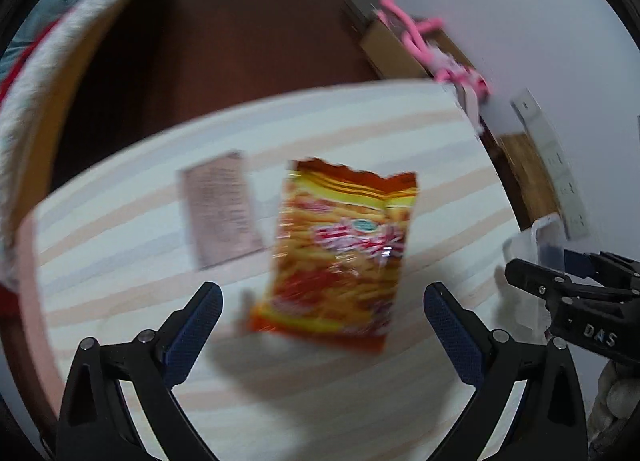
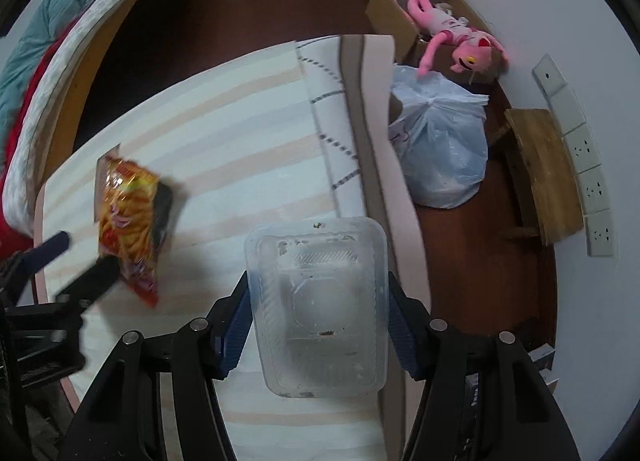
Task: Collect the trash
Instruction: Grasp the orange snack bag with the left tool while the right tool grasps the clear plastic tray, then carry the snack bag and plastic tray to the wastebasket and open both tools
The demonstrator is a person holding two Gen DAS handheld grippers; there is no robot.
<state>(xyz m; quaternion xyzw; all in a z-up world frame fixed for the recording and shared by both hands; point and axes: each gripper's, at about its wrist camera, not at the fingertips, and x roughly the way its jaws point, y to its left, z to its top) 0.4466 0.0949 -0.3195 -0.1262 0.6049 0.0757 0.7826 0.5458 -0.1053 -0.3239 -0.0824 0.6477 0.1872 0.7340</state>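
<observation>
An orange and red snack bag (image 1: 340, 257) lies on the striped table top (image 1: 120, 261), blurred, just ahead of my left gripper (image 1: 322, 309), whose jaws are wide open on either side of its lower end. It also shows in the right wrist view (image 2: 128, 221), with the left gripper (image 2: 76, 265) beside it. My right gripper (image 2: 318, 321) is shut on a clear plastic food container (image 2: 320, 301) and holds it over the table's right part. In the left wrist view the right gripper (image 1: 568, 285) and the container (image 1: 528, 253) show at the right edge.
A brownish paper slip (image 1: 220, 209) lies left of the bag. A filled white plastic bag (image 2: 440, 141) stands on the floor right of the table, by a wooden stool (image 2: 540, 173), a cardboard box with a pink plush toy (image 2: 448, 29) and wall sockets (image 2: 592, 185). A bed (image 2: 48, 61) is at left.
</observation>
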